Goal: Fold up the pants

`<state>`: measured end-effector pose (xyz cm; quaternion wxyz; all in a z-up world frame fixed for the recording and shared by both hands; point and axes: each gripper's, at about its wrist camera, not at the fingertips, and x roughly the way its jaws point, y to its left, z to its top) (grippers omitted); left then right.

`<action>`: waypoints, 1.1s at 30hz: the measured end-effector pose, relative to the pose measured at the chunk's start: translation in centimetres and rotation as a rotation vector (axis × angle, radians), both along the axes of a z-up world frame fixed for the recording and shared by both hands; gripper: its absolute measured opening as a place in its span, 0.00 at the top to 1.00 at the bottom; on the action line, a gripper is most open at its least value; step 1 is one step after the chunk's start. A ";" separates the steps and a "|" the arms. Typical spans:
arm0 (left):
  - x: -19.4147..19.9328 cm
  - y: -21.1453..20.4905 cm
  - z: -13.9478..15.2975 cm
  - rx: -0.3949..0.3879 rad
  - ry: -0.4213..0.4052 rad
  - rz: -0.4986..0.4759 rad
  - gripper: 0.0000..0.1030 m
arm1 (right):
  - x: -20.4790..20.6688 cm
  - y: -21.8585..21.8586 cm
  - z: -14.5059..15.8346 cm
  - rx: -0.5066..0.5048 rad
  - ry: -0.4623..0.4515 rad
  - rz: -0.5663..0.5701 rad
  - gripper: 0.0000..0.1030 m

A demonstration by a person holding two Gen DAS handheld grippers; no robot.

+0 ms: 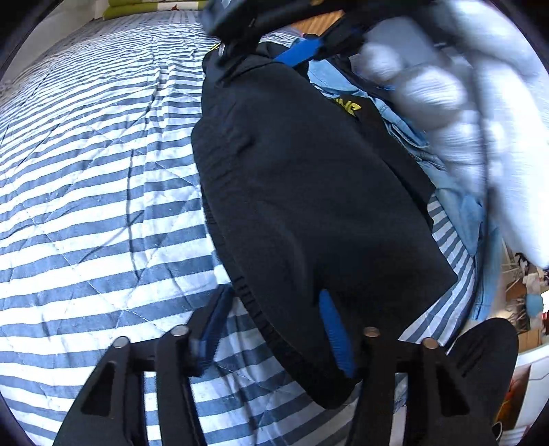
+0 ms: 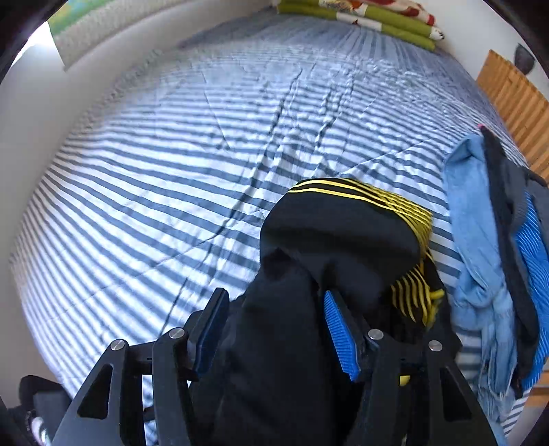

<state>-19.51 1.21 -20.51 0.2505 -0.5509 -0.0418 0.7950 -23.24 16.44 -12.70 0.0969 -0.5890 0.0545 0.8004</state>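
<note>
Black pants (image 1: 308,192) with yellow stripes lie on the striped bed cover (image 1: 85,171). In the left wrist view my left gripper (image 1: 274,329) points down over the near, ribbed edge of the pants. That edge lies between its jaws; the right pad (image 1: 334,332) rests on the cloth, while striped sheet shows beside the left pad (image 1: 211,329). At the far end of the pants is a blurred blue finger (image 1: 302,51) of my right gripper. In the right wrist view the right gripper (image 2: 274,329) is shut on a bunch of the black pants (image 2: 336,233), whose yellow-striped part (image 2: 405,212) folds over beyond.
A light blue garment (image 2: 473,240) and a dark one with blue ribbing (image 2: 528,260) lie piled at the bed's right side. A blurred white-clad hand (image 1: 446,92) holds the right gripper. Folded green bedding (image 2: 377,17) sits at the far end, with wooden slats (image 2: 514,96) on the right.
</note>
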 end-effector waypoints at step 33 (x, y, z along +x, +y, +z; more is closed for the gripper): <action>1.9 -25.2 5.5 -0.084 0.092 0.469 0.15 | -9.7 -11.5 7.2 -0.087 0.198 0.232 0.51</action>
